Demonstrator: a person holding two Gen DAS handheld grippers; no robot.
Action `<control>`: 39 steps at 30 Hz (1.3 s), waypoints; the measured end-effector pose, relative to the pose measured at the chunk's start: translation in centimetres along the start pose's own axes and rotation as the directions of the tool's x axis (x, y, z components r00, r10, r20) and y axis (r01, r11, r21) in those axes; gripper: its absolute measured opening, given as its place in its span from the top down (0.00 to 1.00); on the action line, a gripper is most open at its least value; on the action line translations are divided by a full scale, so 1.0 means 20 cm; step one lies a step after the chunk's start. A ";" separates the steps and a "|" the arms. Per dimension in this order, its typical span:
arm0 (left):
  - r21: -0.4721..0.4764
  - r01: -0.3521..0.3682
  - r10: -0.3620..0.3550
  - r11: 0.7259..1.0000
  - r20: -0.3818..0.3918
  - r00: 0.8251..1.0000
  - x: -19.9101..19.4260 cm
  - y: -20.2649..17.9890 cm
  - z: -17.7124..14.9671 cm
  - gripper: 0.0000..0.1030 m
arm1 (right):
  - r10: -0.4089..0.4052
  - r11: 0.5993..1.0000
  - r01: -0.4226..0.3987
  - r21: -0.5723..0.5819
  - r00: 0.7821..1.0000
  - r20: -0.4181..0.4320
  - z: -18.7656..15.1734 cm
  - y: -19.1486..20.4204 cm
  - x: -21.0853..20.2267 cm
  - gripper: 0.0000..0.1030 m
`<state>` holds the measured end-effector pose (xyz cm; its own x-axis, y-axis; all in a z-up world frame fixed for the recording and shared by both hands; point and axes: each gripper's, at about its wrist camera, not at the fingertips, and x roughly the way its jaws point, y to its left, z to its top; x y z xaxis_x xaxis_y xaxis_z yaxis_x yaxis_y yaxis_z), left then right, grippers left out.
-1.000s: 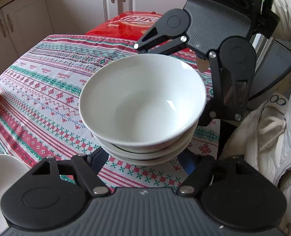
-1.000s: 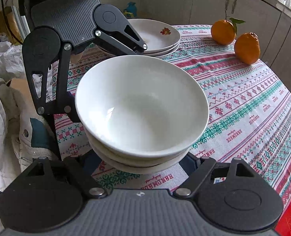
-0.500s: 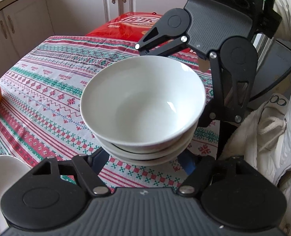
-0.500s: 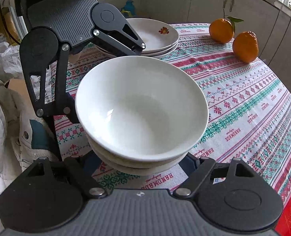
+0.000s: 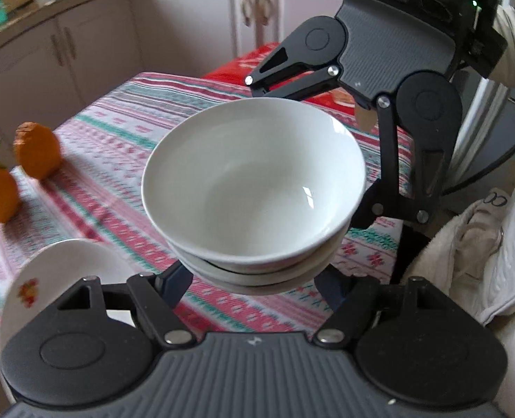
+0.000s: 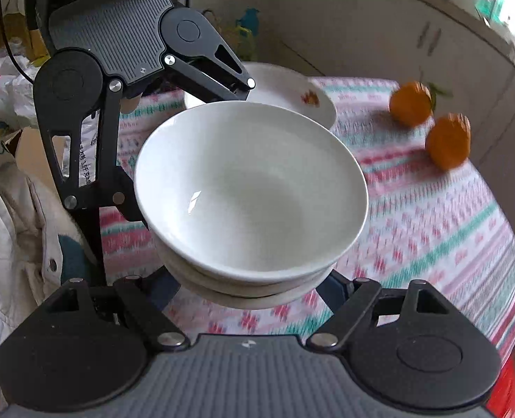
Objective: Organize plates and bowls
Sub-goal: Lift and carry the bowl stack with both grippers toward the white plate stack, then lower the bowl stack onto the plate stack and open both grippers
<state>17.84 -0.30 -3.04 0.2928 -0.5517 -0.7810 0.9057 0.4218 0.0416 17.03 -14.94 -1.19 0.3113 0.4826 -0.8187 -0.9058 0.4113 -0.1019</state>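
Two claws, left point(image 5: 254, 278) & right point(image 6: 254, 285), each clamp the nested stack of white ceramic bowls point(image 5: 254, 188) from opposite sides at frame centre, sharing weight above the striped-cloth desk point(image 5: 125, 132).

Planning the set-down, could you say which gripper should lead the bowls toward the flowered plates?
Probably left: the flowered plates lie beside the left gripper; the right gripper sits across the bowls from them.

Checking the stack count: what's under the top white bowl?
Under the top white bowl, two more bowl rims show, nested. The lower bowls' bodies and bases are covered, so any further bowl is hidden. The striped tablecloth lies below.
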 end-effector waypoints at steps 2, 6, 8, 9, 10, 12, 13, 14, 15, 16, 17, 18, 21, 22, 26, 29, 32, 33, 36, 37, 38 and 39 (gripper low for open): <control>-0.008 -0.033 0.033 0.999 0.003 0.999 -0.06 0.03 -0.01 0.27 | -0.002 1.000 0.003 -0.027 1.000 0.019 0.07 0.00 0.00 0.16; -0.024 -0.107 0.107 0.994 0.007 0.994 -0.15 0.11 -0.05 0.27 | 0.004 0.996 0.000 -0.084 0.999 0.043 0.21 -0.03 0.06 0.16; -0.039 -0.141 0.141 0.989 0.005 0.990 -0.18 0.15 -0.08 0.27 | 0.011 0.993 -0.005 -0.116 0.999 0.049 0.29 -0.04 0.10 0.16; -0.049 -0.156 0.156 0.987 0.003 0.988 -0.20 0.17 -0.09 0.27 | 0.015 0.991 -0.008 -0.131 0.999 0.050 0.32 -0.05 0.13 0.16; -0.059 -0.167 0.167 0.984 -0.002 0.986 -0.20 0.19 -0.10 0.27 | 0.020 0.990 -0.013 -0.143 0.999 0.050 0.36 -0.06 0.15 0.16; -0.081 -0.191 0.191 0.978 -0.012 0.982 -0.21 0.24 -0.14 0.27 | 0.032 0.985 -0.023 -0.169 0.998 0.049 0.41 -0.07 0.20 0.16; -0.091 -0.202 0.201 0.975 -0.017 0.979 -0.21 0.27 -0.15 0.27 | 0.038 0.983 -0.029 -0.180 0.998 0.046 0.45 -0.09 0.24 0.16; -0.103 -0.213 0.211 0.972 -0.025 0.977 -0.21 0.29 -0.17 0.27 | 0.044 0.981 -0.035 -0.191 0.998 0.042 0.47 -0.10 0.27 0.16; -0.115 -0.222 0.220 0.968 -0.032 0.975 -0.21 0.32 -0.19 0.27 | 0.047 0.979 -0.038 -0.203 0.998 0.038 0.49 -0.10 0.30 0.16; -0.124 -0.232 0.228 0.965 -0.041 0.973 -0.21 0.34 -0.20 0.27 | 0.047 0.976 -0.039 -0.214 0.998 0.035 0.51 -0.11 0.33 0.16; -0.131 -0.239 0.235 0.962 -0.047 0.971 -0.21 0.36 -0.22 0.27 | 0.047 0.974 -0.038 -0.224 0.998 0.033 0.53 -0.11 0.36 0.16; -0.139 -0.244 0.239 0.960 -0.051 0.970 -0.21 0.38 -0.24 0.27 | 0.047 0.973 -0.039 -0.229 0.998 0.031 0.55 -0.12 0.38 0.16; -0.158 -0.248 0.241 0.956 -0.063 0.969 -0.20 0.44 -0.27 0.27 | 0.065 0.973 -0.057 -0.222 0.998 0.027 0.58 -0.14 0.44 0.16; -0.161 -0.251 0.243 0.954 -0.070 0.968 -0.19 0.45 -0.27 0.27 | 0.072 0.974 -0.065 -0.216 0.997 0.024 0.59 -0.15 0.45 0.16; -0.170 -0.250 0.239 0.953 -0.080 0.968 -0.19 0.48 -0.30 0.27 | 0.090 0.977 -0.086 -0.194 0.996 0.017 0.60 -0.18 0.51 0.16; -0.175 -0.247 0.236 0.953 -0.081 0.968 -0.17 0.51 -0.31 0.27 | 0.098 0.979 -0.094 -0.180 0.995 0.012 0.61 -0.20 0.54 0.16; -0.182 -0.244 0.233 0.953 -0.076 0.969 -0.17 0.52 -0.31 0.26 | 0.103 0.981 -0.099 -0.167 0.995 0.015 0.61 -0.20 0.56 0.16; -0.183 -0.243 0.233 0.953 -0.074 0.970 -0.17 0.52 -0.32 0.26 | 0.106 0.981 -0.102 -0.163 0.994 0.015 0.60 -0.21 0.56 0.16; -0.194 -0.237 0.228 0.952 -0.066 0.971 -0.18 0.53 -0.32 0.26 | 0.115 0.982 -0.111 -0.150 0.993 0.018 0.60 -0.20 0.55 0.16; -0.198 -0.234 0.225 0.952 -0.065 0.972 -0.18 0.53 -0.32 0.26 | 0.116 0.982 -0.112 -0.150 0.993 0.018 0.60 -0.20 0.55 0.16; -0.205 -0.230 0.222 0.951 -0.063 0.973 -0.18 0.53 -0.32 0.26 | 0.118 0.983 -0.115 -0.146 0.993 0.017 0.61 -0.20 0.55 0.16; -0.213 -0.227 0.219 0.950 -0.062 0.974 -0.18 0.55 -0.33 0.26 | 0.121 0.983 -0.118 -0.140 0.992 0.016 0.61 -0.21 0.56 0.16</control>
<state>24.68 10.97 -3.94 0.4641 -0.4003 -0.7902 0.7291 0.6792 0.0841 27.76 -1.78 -2.96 0.2037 0.5414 -0.8157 -0.9675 0.2388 -0.0831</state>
